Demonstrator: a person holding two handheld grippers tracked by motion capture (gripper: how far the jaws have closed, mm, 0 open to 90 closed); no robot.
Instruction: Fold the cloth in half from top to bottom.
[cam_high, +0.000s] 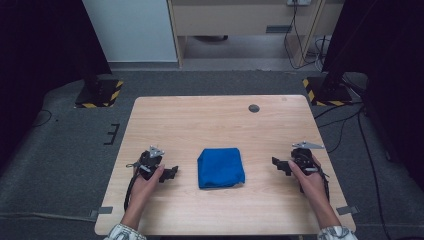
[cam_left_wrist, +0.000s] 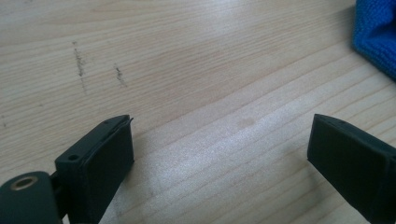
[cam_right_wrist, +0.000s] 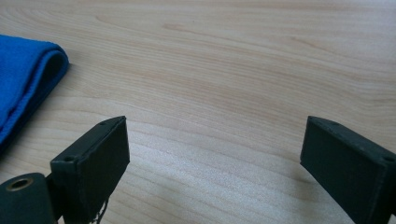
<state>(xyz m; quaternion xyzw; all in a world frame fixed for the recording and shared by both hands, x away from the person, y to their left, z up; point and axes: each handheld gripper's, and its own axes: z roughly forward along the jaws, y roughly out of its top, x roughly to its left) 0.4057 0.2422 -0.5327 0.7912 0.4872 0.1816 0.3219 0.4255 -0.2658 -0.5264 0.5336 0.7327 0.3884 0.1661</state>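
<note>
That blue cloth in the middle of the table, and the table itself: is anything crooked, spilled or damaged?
Nothing much. The blue cloth lies folded and slightly askew to the table edges. In the left gripper view, a few dark scuff marks streak the wood. Both tools, left and right, rest open beside the cloth, clear of it.

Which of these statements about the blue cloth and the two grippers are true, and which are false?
1. The blue cloth lies folded on the table. True.
2. The left gripper is shut on the cloth. False: it is open and apart from the cloth.
3. The cloth lies between the two grippers. True.
4. The right gripper is shut. False: its jaws stand wide apart over bare wood.
5. A red cup stands on the table. False: there is no cup.
</note>
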